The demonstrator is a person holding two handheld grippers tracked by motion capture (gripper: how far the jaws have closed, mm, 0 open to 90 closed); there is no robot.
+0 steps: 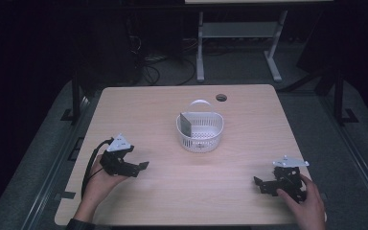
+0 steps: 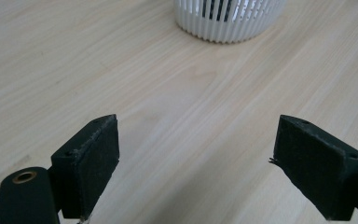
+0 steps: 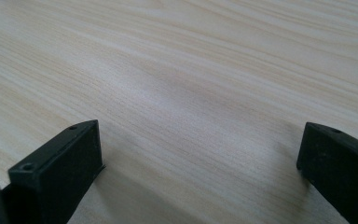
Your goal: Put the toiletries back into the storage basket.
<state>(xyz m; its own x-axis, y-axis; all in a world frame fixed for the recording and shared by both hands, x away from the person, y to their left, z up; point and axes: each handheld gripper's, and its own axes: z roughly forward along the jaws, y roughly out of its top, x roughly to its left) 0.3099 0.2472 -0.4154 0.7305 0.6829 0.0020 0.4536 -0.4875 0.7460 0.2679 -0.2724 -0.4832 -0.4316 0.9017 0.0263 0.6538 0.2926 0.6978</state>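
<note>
Two hands come in from the bottom edge of the high view, each holding a black two-jaw gripper low over a pale wood-grain desk (image 1: 163,191). On the person's left, the left hand (image 1: 100,184) cups the left gripper (image 1: 143,166), which carries a grey three-cornered plate on top and a black cable looping back toward the wrist; it points across the desk toward the right. On the other side, near the desk's front right corner, the right hand (image 1: 306,201) rests over the right gripper (image 1: 258,181), which points toward the left.

Both sets of fingers are spread wide with nothing between them. From the left gripper view, its two black padded fingers (image 2: 91,163) stand well apart over bare wood (the same holds in the right gripper view, where the fingers (image 3: 60,168) frame bare desk).

Farther back, near the middle of the desk and well apart from both grippers, stands a white slatted plastic basket (image 1: 200,132) with a thin arched handle, upright. A flat grey piece leans inside against its left wall; what it is cannot be told. The basket's ribbed side appears at the top of the left gripper view (image 2: 228,21).

Beyond the desk, a white-legged table frame (image 1: 273,64) stands on a dark floor.
</note>
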